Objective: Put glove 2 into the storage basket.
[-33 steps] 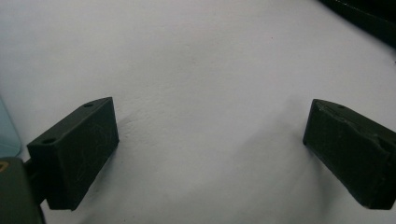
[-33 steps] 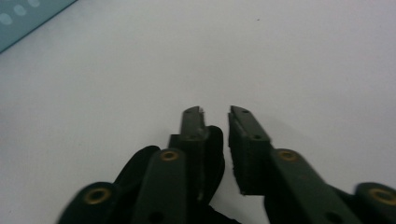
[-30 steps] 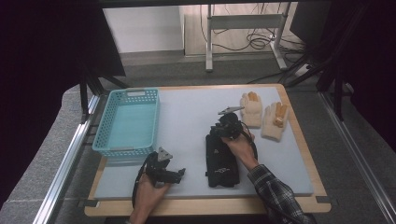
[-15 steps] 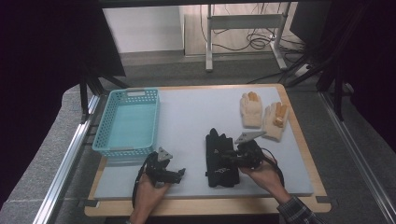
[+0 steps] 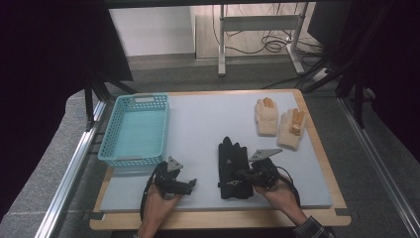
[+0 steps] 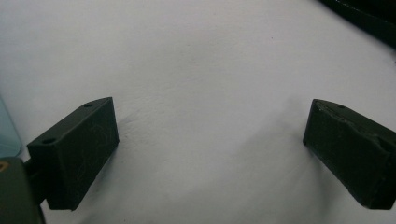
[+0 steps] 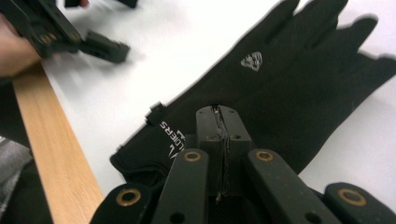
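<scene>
Black gloves (image 5: 233, 167) lie stacked near the front of the grey mat (image 5: 208, 124), with the right gripper (image 5: 246, 177) over their cuff, its jaws having just closed together; whether fabric is pinched cannot be told. Left gripper (image 5: 190, 184) rests wide open on bare mat. Cream gloves (image 5: 278, 121) lie far right, a blue basket (image 5: 133, 130) left. Right gripper view alone shows the glove's white logo (image 7: 251, 60).

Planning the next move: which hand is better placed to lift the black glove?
Right. The right gripper is closed at the black glove's cuff; the left gripper sits open on bare mat beside it.
</scene>
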Tool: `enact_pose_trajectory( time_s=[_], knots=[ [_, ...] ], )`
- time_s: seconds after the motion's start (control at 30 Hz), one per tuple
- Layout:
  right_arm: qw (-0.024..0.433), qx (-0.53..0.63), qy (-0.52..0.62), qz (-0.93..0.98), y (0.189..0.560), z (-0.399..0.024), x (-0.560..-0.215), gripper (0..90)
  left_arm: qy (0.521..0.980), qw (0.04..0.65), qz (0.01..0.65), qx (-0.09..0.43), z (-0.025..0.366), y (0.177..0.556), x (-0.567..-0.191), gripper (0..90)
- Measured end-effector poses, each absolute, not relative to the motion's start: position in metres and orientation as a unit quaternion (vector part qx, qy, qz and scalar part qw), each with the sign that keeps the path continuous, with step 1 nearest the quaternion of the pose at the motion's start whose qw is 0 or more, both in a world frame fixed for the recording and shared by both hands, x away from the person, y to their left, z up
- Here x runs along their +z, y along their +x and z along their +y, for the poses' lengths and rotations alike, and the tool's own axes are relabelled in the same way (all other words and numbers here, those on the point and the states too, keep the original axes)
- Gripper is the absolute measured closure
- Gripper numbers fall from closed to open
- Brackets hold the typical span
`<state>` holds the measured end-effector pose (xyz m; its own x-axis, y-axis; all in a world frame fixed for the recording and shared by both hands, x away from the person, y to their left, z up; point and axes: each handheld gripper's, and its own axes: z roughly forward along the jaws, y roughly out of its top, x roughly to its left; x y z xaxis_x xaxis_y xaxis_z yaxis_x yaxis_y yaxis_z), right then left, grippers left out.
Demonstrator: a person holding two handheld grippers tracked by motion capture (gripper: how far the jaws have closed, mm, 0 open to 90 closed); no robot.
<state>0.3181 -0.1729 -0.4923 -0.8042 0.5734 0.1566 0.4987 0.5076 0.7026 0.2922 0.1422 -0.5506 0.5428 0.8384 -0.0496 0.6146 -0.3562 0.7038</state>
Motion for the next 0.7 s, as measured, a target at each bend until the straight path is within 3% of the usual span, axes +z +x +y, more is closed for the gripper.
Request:
enact_pose_trajectory(
  time_s=[0.23,0.43,0.57,0.7],
  knots=[
    [0.040,0.411,0.303,0.859,0.316,-0.162,-0.478,87.7,0.805,0.348,0.452,0.162,0.142,0.292,-0.551,3.7],
    [0.028,0.401,0.309,0.862,0.315,-0.166,-0.490,87.1,0.806,0.348,0.451,0.162,0.142,0.292,-0.551,3.7],
    [0.030,0.401,0.307,0.862,0.316,-0.173,-0.492,78.5,0.806,0.348,0.451,0.162,0.142,0.292,-0.551,3.7],
    [0.061,0.412,0.309,0.855,0.319,-0.187,-0.484,71.5,0.805,0.348,0.452,0.162,0.142,0.292,-0.551,3.7]
  ],
)
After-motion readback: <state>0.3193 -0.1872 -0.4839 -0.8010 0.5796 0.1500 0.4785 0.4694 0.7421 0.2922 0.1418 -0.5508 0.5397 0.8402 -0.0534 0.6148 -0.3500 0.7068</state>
